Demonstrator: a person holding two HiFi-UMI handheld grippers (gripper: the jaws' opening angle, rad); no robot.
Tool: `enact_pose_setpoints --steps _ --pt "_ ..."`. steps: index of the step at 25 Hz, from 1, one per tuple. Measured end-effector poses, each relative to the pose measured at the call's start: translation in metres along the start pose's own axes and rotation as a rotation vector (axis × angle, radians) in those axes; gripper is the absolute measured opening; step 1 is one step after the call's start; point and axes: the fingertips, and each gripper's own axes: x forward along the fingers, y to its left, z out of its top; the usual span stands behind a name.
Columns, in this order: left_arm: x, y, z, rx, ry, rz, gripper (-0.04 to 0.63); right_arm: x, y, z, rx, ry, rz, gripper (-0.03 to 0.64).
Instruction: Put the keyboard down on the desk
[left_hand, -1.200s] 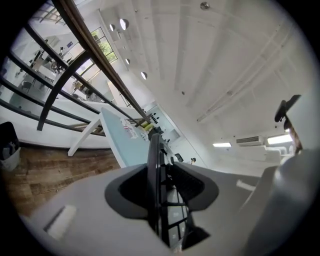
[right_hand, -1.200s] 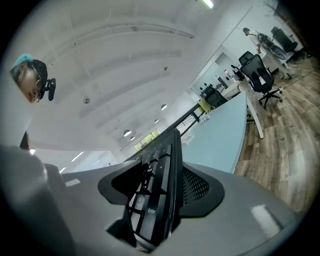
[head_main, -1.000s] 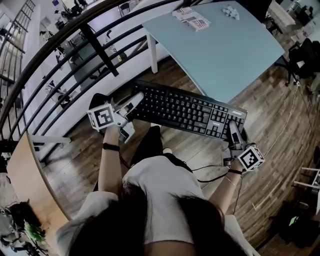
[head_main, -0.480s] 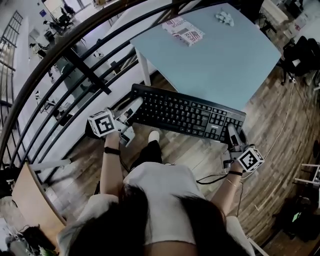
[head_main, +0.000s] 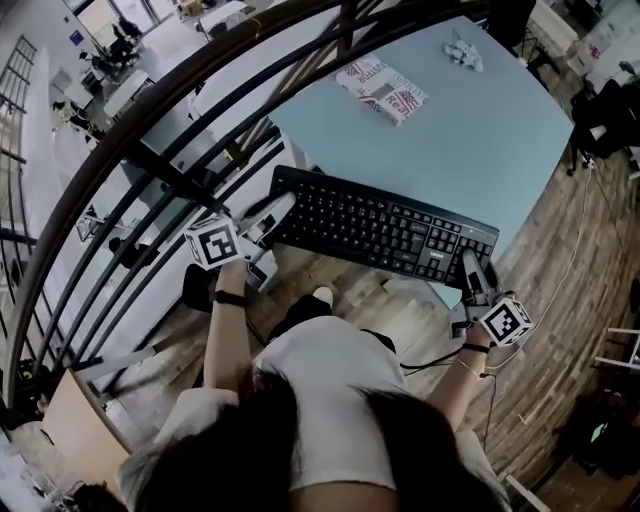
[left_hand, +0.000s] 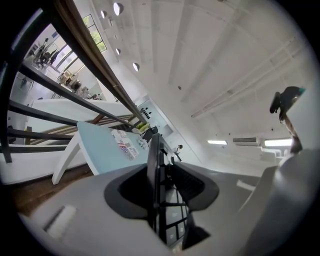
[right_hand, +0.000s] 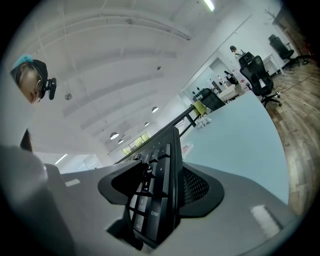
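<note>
At desk (head_main: 485, 135) edge: keyboard (head_main: 385, 228), both ends clamped.

I see my pale grey left tool (head_main: 278, 208) and right tool (head_main: 468, 265), each bearing a black-and-white marker cube (head_main: 212, 242), plus a white T-shirt (head_main: 320, 390) and black wristband (head_main: 228, 297).

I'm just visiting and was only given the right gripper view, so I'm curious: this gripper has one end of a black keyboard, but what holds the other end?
Observer: In the head view, the left gripper is shut on the other end of the keyboard.
Operator: Is it on the desk yet?
Observer: Seen from above, it lies across the near edge of the pale blue desk, with wooden floor showing just below it. I can't tell whether it touches.
</note>
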Motion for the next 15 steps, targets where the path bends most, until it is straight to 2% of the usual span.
enact_pose_setpoints --steps 8,12,15 --pt "0.0044 0.0027 -0.0021 -0.008 0.053 0.007 0.170 -0.0028 0.0025 -0.0065 0.013 0.000 -0.006 0.221" --pt "0.0040 0.0057 -0.0050 -0.031 0.060 -0.004 0.170 -0.0061 0.0006 -0.0081 0.015 0.016 -0.054 0.221" --pt "0.0050 0.0026 -0.0014 -0.046 0.063 -0.022 0.170 -0.0063 0.0070 -0.0042 0.017 0.016 -0.055 0.221"
